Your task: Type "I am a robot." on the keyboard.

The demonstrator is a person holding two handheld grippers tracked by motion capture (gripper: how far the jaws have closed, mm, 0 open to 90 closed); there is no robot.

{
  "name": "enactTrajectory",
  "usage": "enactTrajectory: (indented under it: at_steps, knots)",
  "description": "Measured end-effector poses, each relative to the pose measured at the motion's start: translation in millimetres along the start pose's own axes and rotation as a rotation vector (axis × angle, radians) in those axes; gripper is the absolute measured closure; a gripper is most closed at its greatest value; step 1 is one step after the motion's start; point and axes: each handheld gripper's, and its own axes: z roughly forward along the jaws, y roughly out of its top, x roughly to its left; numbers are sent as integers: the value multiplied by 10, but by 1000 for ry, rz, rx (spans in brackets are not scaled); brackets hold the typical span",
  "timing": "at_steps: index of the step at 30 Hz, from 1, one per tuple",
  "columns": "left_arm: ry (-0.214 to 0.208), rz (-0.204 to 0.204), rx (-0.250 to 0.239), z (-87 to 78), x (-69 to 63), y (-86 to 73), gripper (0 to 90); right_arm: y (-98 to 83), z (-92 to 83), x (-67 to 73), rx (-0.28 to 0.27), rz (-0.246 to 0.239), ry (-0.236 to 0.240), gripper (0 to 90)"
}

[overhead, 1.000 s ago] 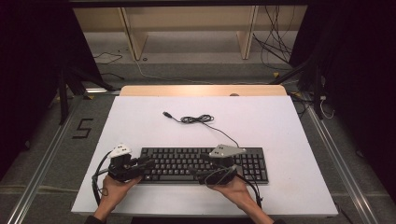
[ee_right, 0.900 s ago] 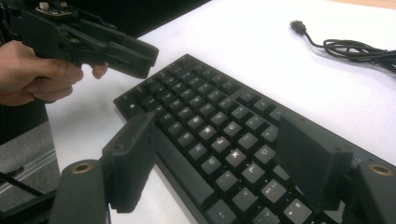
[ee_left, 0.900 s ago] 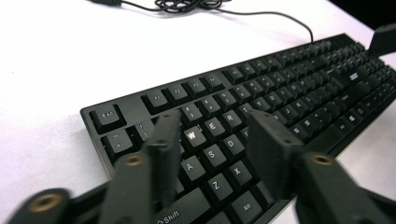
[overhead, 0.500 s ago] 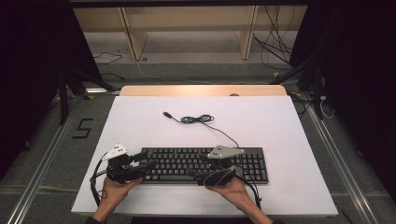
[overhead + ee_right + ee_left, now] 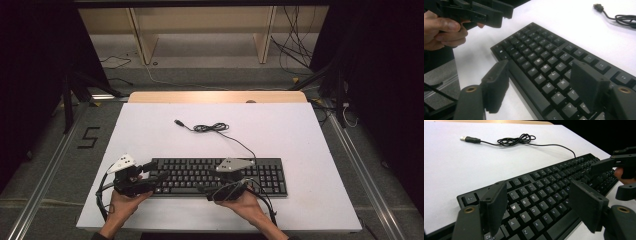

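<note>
A black keyboard point(image 5: 220, 176) lies along the near part of the white table point(image 5: 300, 140). Its thin cable runs back to a loose coil point(image 5: 210, 128) and a USB plug point(image 5: 178, 122). My left gripper point(image 5: 156, 171) is at the keyboard's left end, and its jaws have just been opening. In the left gripper view that gripper point(image 5: 537, 195) stands open above the letter keys point(image 5: 529, 202), touching nothing. My right gripper point(image 5: 205, 189) sits at the keyboard's front edge near its middle, pointing left. Its jaws point(image 5: 539, 72) are open astride that front edge, with keys point(image 5: 549, 75) between them.
The person's hands hold both grippers from the table's near edge. The left hand and its gripper point(image 5: 481, 11) appear in the right gripper view, the right gripper point(image 5: 616, 163) in the left gripper view. A wooden strip point(image 5: 215, 96) borders the far edge; cables point(image 5: 295, 60) lie on the floor beyond.
The left gripper's jaws have spread wider at the keyboard's left end. Both hands stay almost where they were, and the keyboard and cable have not moved.
</note>
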Motion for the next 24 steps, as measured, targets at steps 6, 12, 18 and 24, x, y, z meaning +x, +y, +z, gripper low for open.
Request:
enactTrajectory:
  at_steps: [6, 12, 18, 24]
  knots:
    - [-2, 2, -4, -5, -1, 1, 296, -11, 48, -6, 34, 0, 4, 460]
    - [0, 3, -4, -5, -1, 1, 280, -35, 83, -10, 60, -7, 7, 666]
    - [0, 8, -11, -9, -4, 3, 278, -59, 134, -4, 90, -14, -1, 820]
    - [-1, 7, -15, -11, -6, 4, 276, -80, 182, 10, 125, -23, -2, 898]
